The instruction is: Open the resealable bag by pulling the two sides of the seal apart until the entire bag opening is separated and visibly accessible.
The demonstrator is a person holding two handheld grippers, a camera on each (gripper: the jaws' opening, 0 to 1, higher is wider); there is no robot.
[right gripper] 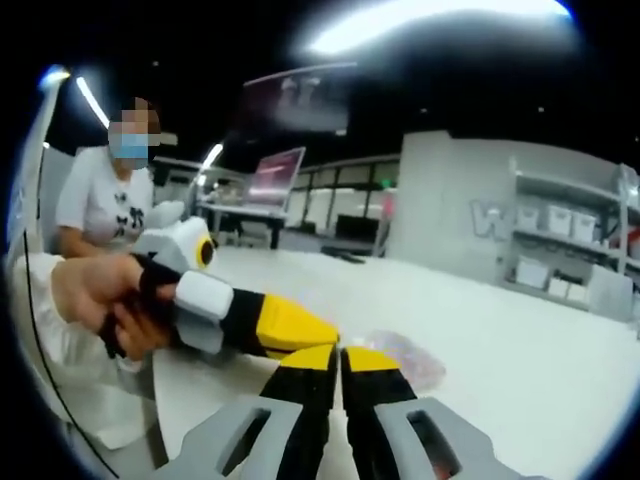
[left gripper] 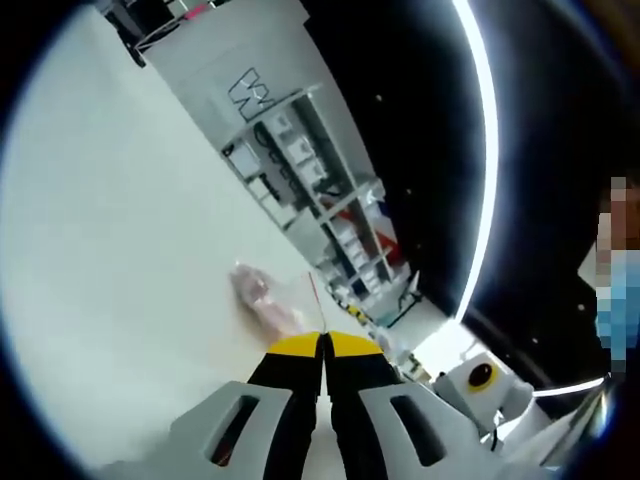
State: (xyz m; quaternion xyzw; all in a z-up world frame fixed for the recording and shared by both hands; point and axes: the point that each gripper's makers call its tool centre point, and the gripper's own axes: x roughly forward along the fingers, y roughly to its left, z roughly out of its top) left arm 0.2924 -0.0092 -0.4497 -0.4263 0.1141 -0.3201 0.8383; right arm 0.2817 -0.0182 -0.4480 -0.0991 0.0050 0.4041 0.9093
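Both your grippers (left gripper: 323, 345) (right gripper: 338, 358) look clamped on the bag (right gripper: 400, 355), lower centre; uneven pulling could tear film.

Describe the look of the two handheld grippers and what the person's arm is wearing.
Both grippers have pale grey slotted bases, black jaws and yellow tips. In the right gripper view its own gripper rises from the bottom, while the left gripper enters from the left with a white block behind its black-and-yellow jaws. The hand holding it emerges from a white sleeve.

Both hand-held grippers closed: left hand-held gripper (left gripper: 325, 345), right hand-held gripper (right gripper: 338, 356).
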